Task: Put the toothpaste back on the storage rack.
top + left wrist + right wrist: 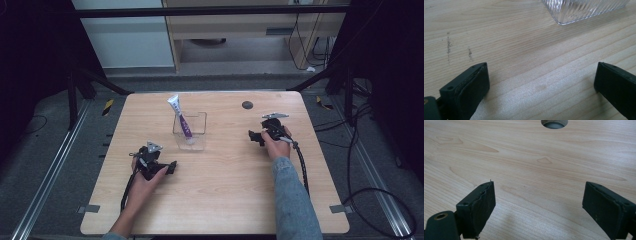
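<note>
Both grippers empty, tube already in the bin

My left gripper (172, 165) and right gripper (254, 135) sit wide open on the desk (225, 200); tube (181, 120) leans in the bin (196, 131) at 12 o'clock. Looks finished; next I'd just stay clear.

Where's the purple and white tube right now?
In the high view the purple and white tube stands tilted in the clear plastic container at the table's middle, leaning toward the far left, between the left gripper and right gripper.

Bare tabletop (225, 190) all round, the clear container (190, 131) with its leaning tube (181, 119) the sole obstacle mid-table
</note>
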The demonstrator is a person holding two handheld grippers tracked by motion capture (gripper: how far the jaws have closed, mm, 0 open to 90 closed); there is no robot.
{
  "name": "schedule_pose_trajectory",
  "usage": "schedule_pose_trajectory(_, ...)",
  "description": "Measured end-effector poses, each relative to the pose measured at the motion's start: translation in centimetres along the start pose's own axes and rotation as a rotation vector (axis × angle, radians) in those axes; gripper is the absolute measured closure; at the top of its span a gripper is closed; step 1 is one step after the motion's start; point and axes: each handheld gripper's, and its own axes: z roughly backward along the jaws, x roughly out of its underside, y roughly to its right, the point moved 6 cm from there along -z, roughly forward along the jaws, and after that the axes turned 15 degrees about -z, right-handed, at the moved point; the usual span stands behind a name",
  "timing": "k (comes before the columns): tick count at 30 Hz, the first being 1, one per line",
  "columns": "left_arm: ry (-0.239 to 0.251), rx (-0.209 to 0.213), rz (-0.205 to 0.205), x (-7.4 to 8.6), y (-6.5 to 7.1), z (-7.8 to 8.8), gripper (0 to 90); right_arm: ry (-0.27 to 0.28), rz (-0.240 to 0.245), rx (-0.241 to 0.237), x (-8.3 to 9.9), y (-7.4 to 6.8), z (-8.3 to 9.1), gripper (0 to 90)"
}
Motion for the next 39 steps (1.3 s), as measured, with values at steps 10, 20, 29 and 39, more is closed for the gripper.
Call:
schedule_pose_trajectory(10, 0.000, 0.000, 0.000, 0.0, 0.0, 0.0, 0.0, -0.014, -0.021, 0.009, 1.4, 0.7, -0.7, 9.3)
schedule_pose_trajectory(20, 0.000, 0.000, -0.002, 0.0, 0.0, 0.0, 0.0, -0.012, -0.010, 0.045, 1.8, 1.4, -0.4, 9.5)
schedule_pose_trajectory(29, 0.000, 0.000, 0.000, 0.0, 0.0, 0.0, 0.0, -0.031, 0.061, 0.041, 2.5, 2.0, 0.3, 8.0)
schedule_pose_trajectory(39, 0.001, 0.000, 0.000, 0.0, 0.0, 0.0, 0.0, -0.014, -0.052, 0.160, 2.7, 3.3, 0.8, 0.3)
